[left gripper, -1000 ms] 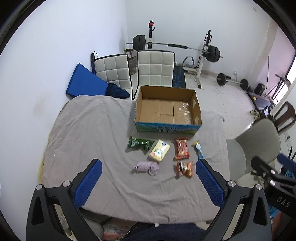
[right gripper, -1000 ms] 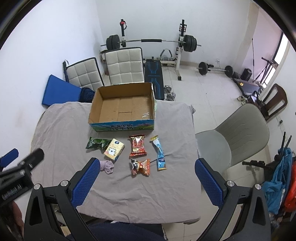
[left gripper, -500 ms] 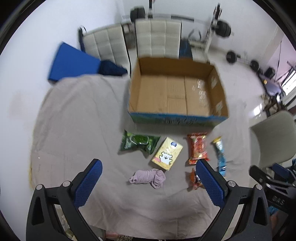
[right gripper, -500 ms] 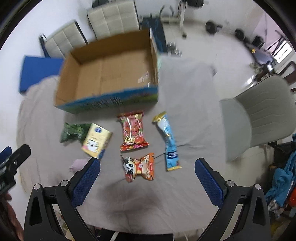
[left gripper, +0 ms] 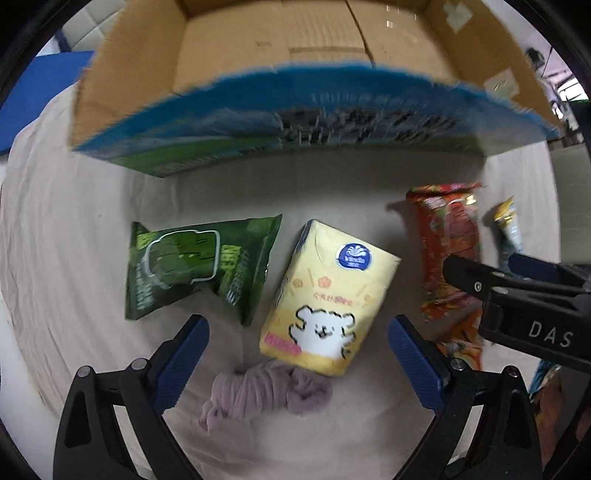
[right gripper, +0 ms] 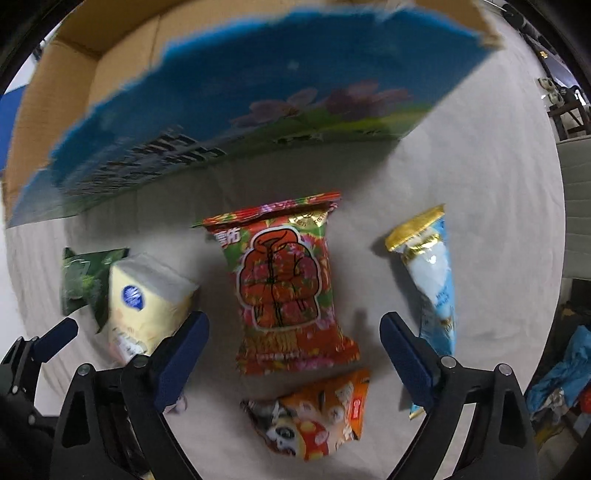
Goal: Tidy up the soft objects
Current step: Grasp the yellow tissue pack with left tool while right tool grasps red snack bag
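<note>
Overhead, wrinkled grey tablecloth (left gripper: 74, 236) under cardboard box (left gripper: 258, 66)

I see a grey cloth (left gripper: 74, 258) spread over the table, wrinkled at its left side. A blue pad (left gripper: 33, 96) shows beyond its far left edge, and I make out a pale chair (right gripper: 576, 184) at right.

Home room, cloth-draped table (left gripper: 74, 236), open cardboard box (left gripper: 314, 44), padded chair (left gripper: 85, 29) behind
</note>
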`<state>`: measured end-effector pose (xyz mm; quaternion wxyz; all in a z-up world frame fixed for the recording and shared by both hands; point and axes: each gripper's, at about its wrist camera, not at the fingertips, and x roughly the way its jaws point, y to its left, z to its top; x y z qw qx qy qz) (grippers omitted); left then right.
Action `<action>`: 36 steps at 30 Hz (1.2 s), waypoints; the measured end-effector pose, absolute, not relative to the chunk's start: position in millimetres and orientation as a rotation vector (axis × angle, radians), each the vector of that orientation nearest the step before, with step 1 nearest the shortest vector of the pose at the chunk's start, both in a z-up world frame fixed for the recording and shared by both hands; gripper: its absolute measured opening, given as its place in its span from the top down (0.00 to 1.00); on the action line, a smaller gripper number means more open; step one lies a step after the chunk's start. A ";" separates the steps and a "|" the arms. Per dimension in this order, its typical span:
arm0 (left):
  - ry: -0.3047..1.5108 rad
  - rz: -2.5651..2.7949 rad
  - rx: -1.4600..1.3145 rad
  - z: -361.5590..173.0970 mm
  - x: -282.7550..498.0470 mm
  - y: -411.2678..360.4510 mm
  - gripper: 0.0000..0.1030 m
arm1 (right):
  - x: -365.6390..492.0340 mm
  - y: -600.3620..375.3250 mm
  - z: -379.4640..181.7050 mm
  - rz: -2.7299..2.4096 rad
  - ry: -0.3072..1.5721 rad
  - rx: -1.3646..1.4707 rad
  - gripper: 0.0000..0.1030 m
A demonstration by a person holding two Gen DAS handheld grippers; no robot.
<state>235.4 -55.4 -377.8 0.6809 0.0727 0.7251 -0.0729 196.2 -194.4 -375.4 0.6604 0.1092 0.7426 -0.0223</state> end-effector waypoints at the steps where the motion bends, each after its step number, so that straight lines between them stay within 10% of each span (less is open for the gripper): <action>1: 1.639 -0.172 0.172 -384.2 235.1 -57.7 0.04 | 197.7 -192.8 -382.1 -0.049 1.692 0.253 0.08; 9: 1.656 -0.182 0.190 -408.4 231.3 -62.3 0.04 | 204.7 -184.2 -421.0 -0.087 1.757 0.236 0.26; 20: 1.632 -0.164 0.252 -414.6 219.0 -76.2 0.30 | 203.8 -177.1 -426.8 -0.118 1.784 0.170 0.48; 36: 1.641 -0.104 -0.010 -385.0 177.5 -29.9 0.38 | 180.7 -189.5 -416.6 -0.031 1.781 0.208 0.50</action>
